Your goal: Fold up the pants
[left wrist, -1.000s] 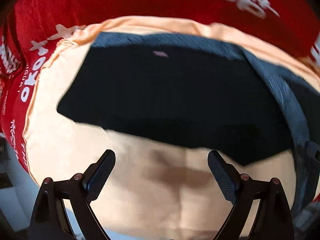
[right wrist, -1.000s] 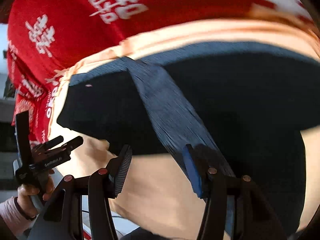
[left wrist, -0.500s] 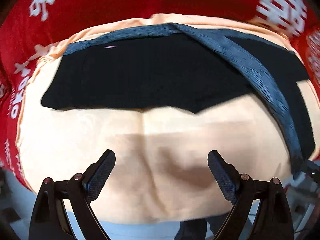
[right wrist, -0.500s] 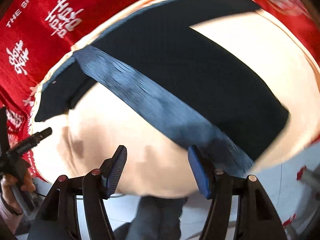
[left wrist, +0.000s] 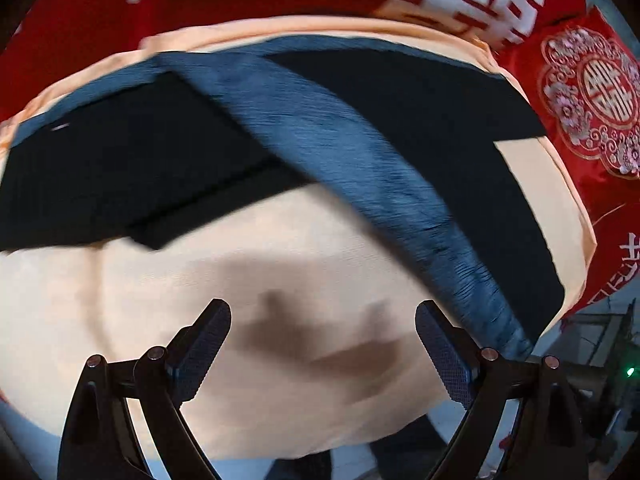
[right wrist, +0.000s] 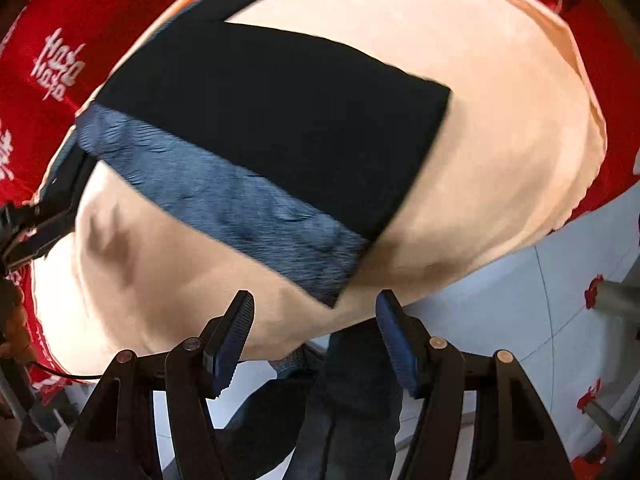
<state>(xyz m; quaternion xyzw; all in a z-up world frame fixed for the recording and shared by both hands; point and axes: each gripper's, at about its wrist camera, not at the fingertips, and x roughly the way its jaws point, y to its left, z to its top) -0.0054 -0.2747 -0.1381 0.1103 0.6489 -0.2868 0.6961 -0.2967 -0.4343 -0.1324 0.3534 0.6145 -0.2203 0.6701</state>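
Dark pants lie flat on a peach cloth. A grey-blue waistband strip runs diagonally across them. In the right wrist view the pants end at a waistband whose near corner lies just beyond my fingers. My left gripper is open and empty above bare peach cloth, short of the pants. My right gripper is open and empty over the cloth's front edge, close to the waistband corner.
A red cloth with white characters covers the table under the peach cloth. Light floor tiles and the person's dark legs show below the table's front edge. The other gripper shows at far left.
Both grippers have swung to the right along the table. The pants' right end and the waistband corner have come into view. Both stay open.
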